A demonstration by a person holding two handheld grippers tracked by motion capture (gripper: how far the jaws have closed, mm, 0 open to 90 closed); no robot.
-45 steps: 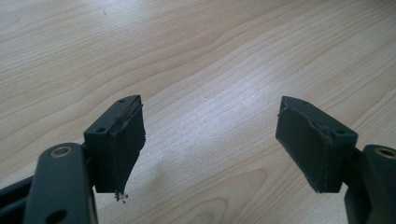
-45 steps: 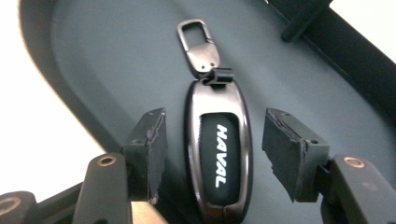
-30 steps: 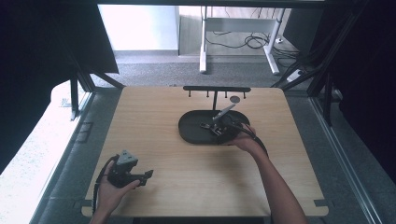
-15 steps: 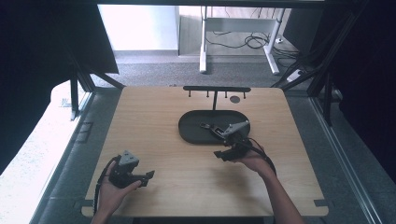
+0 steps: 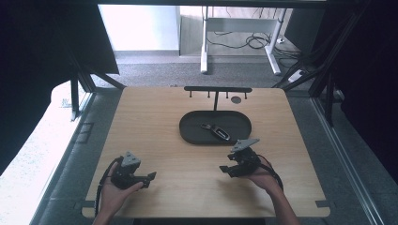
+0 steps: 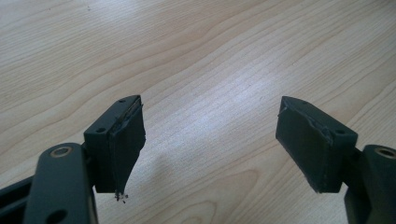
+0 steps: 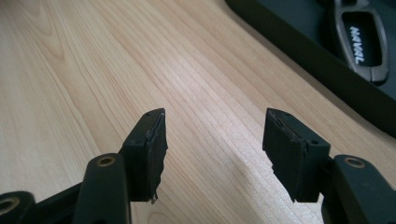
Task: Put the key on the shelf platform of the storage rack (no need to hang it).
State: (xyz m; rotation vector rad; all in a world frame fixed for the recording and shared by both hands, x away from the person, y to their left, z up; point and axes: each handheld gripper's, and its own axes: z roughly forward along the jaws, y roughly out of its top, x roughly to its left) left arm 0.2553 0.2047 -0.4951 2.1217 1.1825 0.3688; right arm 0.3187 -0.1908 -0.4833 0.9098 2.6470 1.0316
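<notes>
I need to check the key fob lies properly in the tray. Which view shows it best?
The high view: the key fob shows whole there, lying flat and slanted inside the black tray. The right gripper view is closer but shows just one end of it, cut off at the picture's edge. The left gripper view looks at bare tabletop.

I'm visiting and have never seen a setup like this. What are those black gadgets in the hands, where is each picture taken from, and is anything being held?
No robot here: a person at a wooden table holds a hand-operated gripper in each hand. The high view looks down from above: the left gripper is at the lower left, the right gripper near the middle right. The other two pictures come from small cameras riding on each gripper, looking along its two black jaws. Both grippers are open over bare wood, holding nothing. On the table lies a dark oval tray with a car key fob in it, and behind it stands a black rack with small hooks. The right gripper view catches the tray's edge and the fob.
</notes>
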